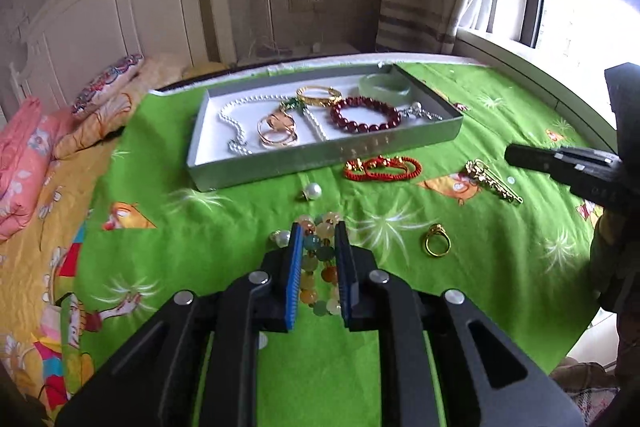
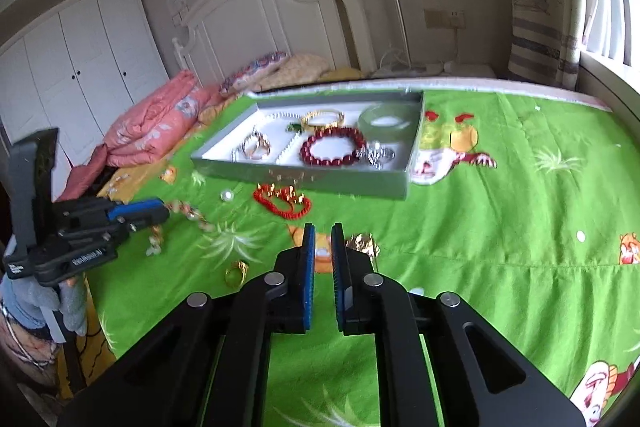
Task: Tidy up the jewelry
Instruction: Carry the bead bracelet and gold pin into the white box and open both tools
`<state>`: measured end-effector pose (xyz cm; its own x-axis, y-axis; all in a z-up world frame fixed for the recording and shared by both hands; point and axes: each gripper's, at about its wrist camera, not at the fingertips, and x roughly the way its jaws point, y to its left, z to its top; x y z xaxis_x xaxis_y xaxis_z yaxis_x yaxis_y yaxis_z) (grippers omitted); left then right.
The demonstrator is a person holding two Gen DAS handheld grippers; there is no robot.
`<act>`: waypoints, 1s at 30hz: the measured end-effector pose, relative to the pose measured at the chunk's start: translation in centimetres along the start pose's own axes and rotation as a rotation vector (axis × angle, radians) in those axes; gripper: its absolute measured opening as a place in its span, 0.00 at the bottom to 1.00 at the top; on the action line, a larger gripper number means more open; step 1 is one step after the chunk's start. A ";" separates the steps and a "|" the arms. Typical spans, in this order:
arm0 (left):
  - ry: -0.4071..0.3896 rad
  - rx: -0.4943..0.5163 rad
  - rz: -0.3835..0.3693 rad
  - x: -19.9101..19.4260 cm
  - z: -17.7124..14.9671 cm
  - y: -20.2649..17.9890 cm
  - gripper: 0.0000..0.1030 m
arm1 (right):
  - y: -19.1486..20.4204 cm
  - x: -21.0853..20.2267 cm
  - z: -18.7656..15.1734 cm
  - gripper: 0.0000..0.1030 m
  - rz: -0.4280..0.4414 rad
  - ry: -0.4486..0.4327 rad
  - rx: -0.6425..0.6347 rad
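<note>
My left gripper (image 1: 319, 227) is shut on a bracelet of pale, orange and green stone beads (image 1: 320, 263), which sits between its blue pads. In the right wrist view that bracelet (image 2: 188, 214) hangs blurred from the left gripper (image 2: 166, 211) above the green cloth. My right gripper (image 2: 322, 227) is shut with nothing in it, hovering just short of a gold brooch (image 2: 364, 245). The grey jewelry tray (image 1: 320, 151) holds a pearl necklace (image 1: 230, 117), gold bangles (image 1: 276, 135), a red bead bracelet (image 1: 366, 115) and a jade bangle (image 1: 384, 87).
Loose on the green cloth lie a red cord bracelet (image 1: 382, 169), a pearl earring (image 1: 312, 191), a second pearl piece (image 1: 283, 238), a gold ring (image 1: 436, 246) and the gold brooch (image 1: 494, 183). Pink bedding (image 2: 156, 123) lies left of the tray (image 2: 304, 183).
</note>
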<state>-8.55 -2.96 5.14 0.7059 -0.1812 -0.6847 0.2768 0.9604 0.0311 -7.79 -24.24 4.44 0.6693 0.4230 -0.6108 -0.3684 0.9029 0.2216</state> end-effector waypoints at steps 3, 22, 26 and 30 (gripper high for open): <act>-0.043 -0.017 0.002 -1.8 0.1 0.4 0.15 | -0.1 0.2 -0.4 0.11 -0.020 0.088 -0.052; -0.161 -0.002 0.004 -5.9 2.1 -0.1 0.15 | 1.2 3.4 -0.2 0.16 -0.186 0.167 -0.197; -0.165 -0.008 0.006 -5.9 2.1 0.2 0.15 | 1.7 1.7 0.4 0.16 -0.168 0.111 -0.191; -0.162 -0.004 0.004 -5.9 2.2 0.3 0.15 | 2.7 0.7 1.5 0.16 -0.158 0.074 -0.205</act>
<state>-11.20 -2.06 10.73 0.8029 -0.2086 -0.5583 0.2713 0.9620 0.0307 -7.39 -21.43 5.72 0.6827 0.2645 -0.6812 -0.3910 0.9197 -0.0347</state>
